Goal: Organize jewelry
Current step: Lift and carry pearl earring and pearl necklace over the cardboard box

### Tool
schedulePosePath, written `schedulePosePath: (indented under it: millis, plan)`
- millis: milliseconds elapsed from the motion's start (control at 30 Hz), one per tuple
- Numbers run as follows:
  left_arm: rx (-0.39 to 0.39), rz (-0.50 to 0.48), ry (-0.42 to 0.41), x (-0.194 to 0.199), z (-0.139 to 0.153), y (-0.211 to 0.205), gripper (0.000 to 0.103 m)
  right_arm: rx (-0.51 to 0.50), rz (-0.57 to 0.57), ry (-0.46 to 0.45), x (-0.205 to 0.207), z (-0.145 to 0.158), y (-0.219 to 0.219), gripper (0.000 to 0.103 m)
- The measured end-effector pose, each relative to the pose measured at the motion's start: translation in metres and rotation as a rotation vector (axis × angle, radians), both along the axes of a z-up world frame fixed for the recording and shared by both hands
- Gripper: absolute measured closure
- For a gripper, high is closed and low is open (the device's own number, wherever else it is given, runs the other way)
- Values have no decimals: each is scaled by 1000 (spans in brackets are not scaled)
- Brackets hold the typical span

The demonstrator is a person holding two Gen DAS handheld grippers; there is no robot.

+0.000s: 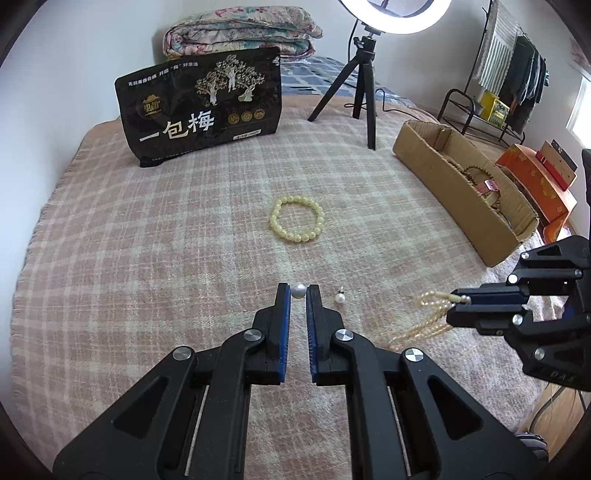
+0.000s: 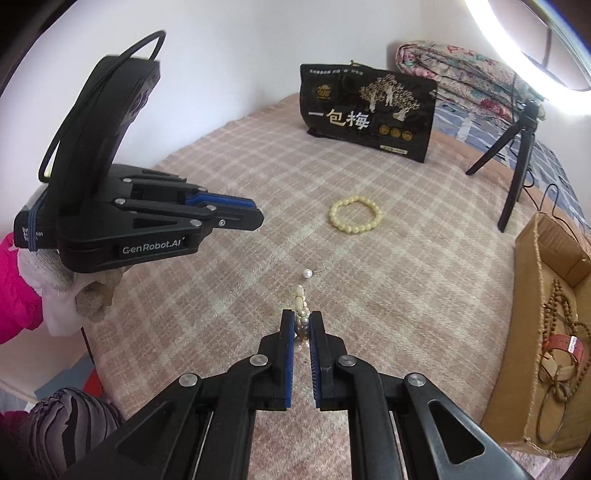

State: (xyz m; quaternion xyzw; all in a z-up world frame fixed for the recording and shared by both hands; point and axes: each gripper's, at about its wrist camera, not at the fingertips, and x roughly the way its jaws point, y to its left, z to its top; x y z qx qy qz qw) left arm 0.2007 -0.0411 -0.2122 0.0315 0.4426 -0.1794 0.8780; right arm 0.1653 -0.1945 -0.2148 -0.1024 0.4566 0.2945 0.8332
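Note:
My left gripper [image 1: 298, 291] is shut on a white pearl earring [image 1: 298, 291] at its fingertips, just above the plaid blanket. A second pearl earring [image 1: 340, 297] lies on the blanket just to its right; it also shows in the right wrist view [image 2: 307, 273]. My right gripper [image 2: 302, 320] is shut on a cream pearl strand [image 2: 300, 300], which hangs from it in the left wrist view [image 1: 424, 314]. A yellow bead bracelet [image 1: 296, 219] lies flat further back. A cardboard box [image 1: 436, 162] at the right holds brown bead strings [image 2: 561, 314].
A black snack bag [image 1: 201, 107] stands at the back of the bed. A ring light on a black tripod [image 1: 364, 88] stands behind the bracelet. A folded quilt [image 1: 240, 33] lies at the back. Orange boxes [image 1: 535, 181] sit beyond the cardboard box.

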Motion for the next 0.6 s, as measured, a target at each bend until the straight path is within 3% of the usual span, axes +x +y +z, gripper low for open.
schedulePosePath:
  millis: [600]
  plan:
    - [-25, -93, -41, -17, 32, -55, 97, 37, -167, -67, -14, 50, -86, 98]
